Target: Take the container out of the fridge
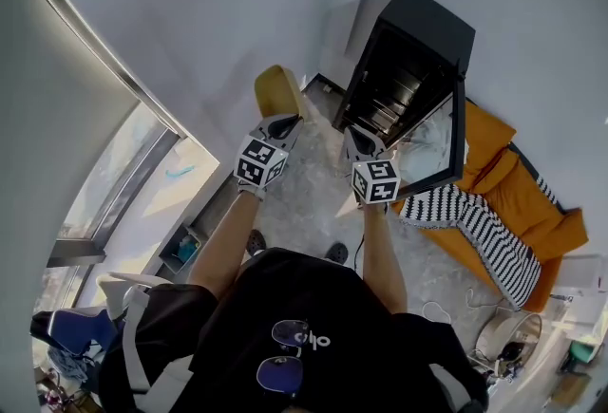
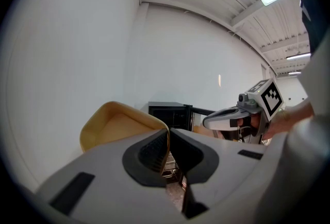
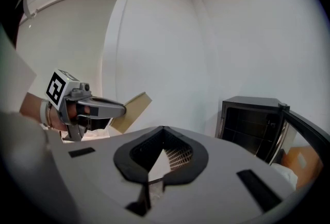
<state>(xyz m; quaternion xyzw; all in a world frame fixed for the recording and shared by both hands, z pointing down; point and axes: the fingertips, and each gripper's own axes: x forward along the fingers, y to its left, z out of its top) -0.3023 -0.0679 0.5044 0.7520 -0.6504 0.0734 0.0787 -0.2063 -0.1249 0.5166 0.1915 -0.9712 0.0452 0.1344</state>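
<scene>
Held forward, left gripper (image 1: 283, 125) jaws together, right gripper (image 1: 357, 140) jaws seemingly together

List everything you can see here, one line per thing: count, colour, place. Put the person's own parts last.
fridge: one, black, against the white wall, ahead of the right tongs
fridge door: one, black frame with glass, swung open towards the sofa
container: none made out; the fridge's inside is dark
chair: one, yellow, by the wall left of the fridge
sofa: one, orange, right of the fridge
blanket: one, black and white stripes, draped over the sofa
sunglasses: one pair, dark, hung on the person's black shirt
left tongs: one, grey, shut, empty, pointing at the chair
right tongs: one, grey, shut, empty, pointing at the fridge
</scene>
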